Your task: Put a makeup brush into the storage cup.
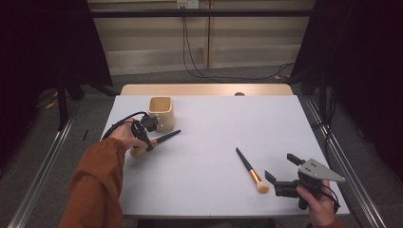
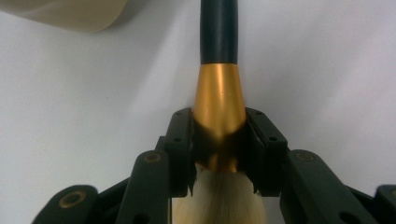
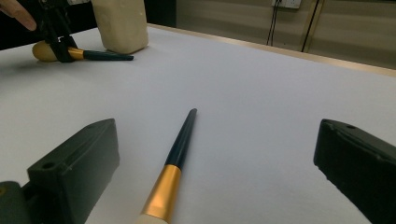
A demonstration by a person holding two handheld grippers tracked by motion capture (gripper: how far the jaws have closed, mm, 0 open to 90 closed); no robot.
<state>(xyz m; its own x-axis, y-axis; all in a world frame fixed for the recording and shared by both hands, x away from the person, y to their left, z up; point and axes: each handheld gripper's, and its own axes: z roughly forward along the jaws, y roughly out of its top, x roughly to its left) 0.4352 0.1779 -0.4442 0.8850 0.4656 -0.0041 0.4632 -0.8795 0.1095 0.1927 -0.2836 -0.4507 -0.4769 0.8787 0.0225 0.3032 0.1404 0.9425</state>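
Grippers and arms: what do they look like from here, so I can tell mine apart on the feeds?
Both grippers are black, each with two blocky fingers held by brass-coloured pins. The left gripper trails a black cable looping back over the hand, and that arm wears a rust-orange sleeve. The right gripper carries a grey three-cornered plate on top, dotted with small holes.

From my remote seat: the brush (image 2: 219, 100) on the left shows a glossy black handle, a brushed gold metal ferrule and soft pale bristles; my left gripper (image 2: 218, 154) is matt black plastic, the counter (image 1: 214, 123) smooth matt white, the cup (image 1: 160, 113) matt cream.
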